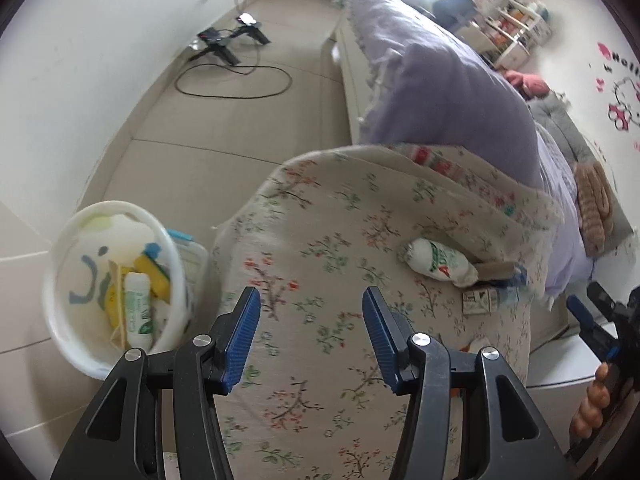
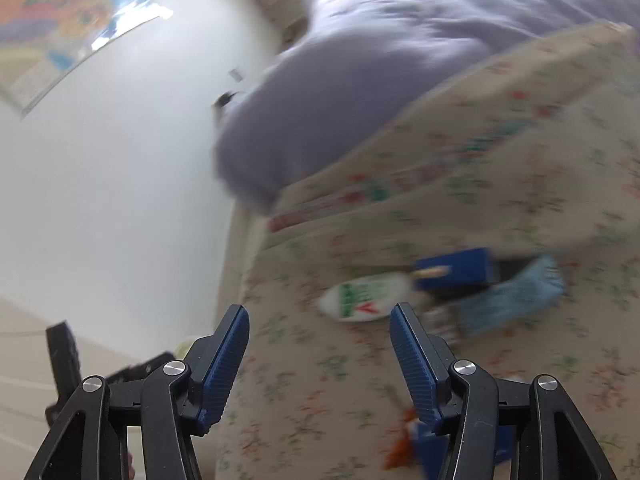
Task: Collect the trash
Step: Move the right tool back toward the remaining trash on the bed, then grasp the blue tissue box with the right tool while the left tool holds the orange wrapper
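A white wrapper with green and red print (image 1: 440, 265) lies on the floral bedcover (image 1: 328, 240), with a small printed carton (image 1: 480, 301) beside it. My left gripper (image 1: 310, 302) is open and empty above the bedcover. A white round bin (image 1: 56, 300) on the floor at left holds a white tube (image 1: 138, 308) and yellow and blue scraps. In the blurred right wrist view, my right gripper (image 2: 320, 320) is open and empty just short of the same wrapper (image 2: 366, 297), next to a blue box (image 2: 456, 270) and a light blue crumpled piece (image 2: 516, 296).
A lilac quilt (image 1: 440, 80) lies on the bed behind the floral cover. A black stand and looped cable (image 1: 232, 60) sit on the tiled floor by the wall. An orange and blue scrap (image 2: 408, 436) lies below my right finger. My right gripper shows at the left wrist view's right edge (image 1: 600, 320).
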`<move>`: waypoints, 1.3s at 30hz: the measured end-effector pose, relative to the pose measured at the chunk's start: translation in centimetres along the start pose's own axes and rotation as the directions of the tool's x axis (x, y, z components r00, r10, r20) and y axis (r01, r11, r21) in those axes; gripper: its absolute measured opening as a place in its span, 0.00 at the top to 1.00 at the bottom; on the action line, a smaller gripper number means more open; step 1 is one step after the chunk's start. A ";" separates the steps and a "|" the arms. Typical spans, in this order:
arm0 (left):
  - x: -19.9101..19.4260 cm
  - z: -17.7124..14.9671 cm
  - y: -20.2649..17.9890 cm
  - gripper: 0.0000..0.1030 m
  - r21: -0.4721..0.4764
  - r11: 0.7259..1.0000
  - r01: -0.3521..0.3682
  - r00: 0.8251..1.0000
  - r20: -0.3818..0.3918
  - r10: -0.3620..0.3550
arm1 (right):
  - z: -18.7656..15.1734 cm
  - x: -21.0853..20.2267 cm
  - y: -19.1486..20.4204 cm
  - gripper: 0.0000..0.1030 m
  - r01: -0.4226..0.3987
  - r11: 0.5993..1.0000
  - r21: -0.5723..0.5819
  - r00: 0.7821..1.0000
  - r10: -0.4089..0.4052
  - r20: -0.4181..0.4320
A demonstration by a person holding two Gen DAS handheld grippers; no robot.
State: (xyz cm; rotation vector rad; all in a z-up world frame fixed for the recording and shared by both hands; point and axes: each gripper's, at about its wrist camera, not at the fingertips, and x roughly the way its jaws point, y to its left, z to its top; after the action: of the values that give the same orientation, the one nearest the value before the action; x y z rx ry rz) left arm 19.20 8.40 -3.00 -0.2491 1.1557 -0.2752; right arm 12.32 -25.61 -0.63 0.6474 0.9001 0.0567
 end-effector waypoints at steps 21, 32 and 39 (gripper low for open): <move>12.8 -11.5 -18.3 0.58 0.471 0.880 0.065 0.975 -0.217 0.044 | -4.6 4.9 -5.4 0.37 0.230 0.953 -0.196 0.908 -0.283 -0.309; 11.5 -9.3 -15.2 0.90 0.387 0.921 0.037 0.973 -0.224 0.055 | -12.7 4.3 -0.6 0.37 0.102 0.585 -0.804 0.882 -0.428 -0.199; 9.7 -8.3 -12.7 0.90 0.313 0.949 0.026 0.974 -0.222 0.047 | -15.5 5.3 0.8 0.37 0.056 0.339 -0.939 0.898 -0.428 -0.101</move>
State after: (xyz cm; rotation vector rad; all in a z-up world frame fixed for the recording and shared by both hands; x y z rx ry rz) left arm 14.13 -7.22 -10.36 0.0730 1.3186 -0.4831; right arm 4.32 -15.58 -10.89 -0.6358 1.1145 0.3926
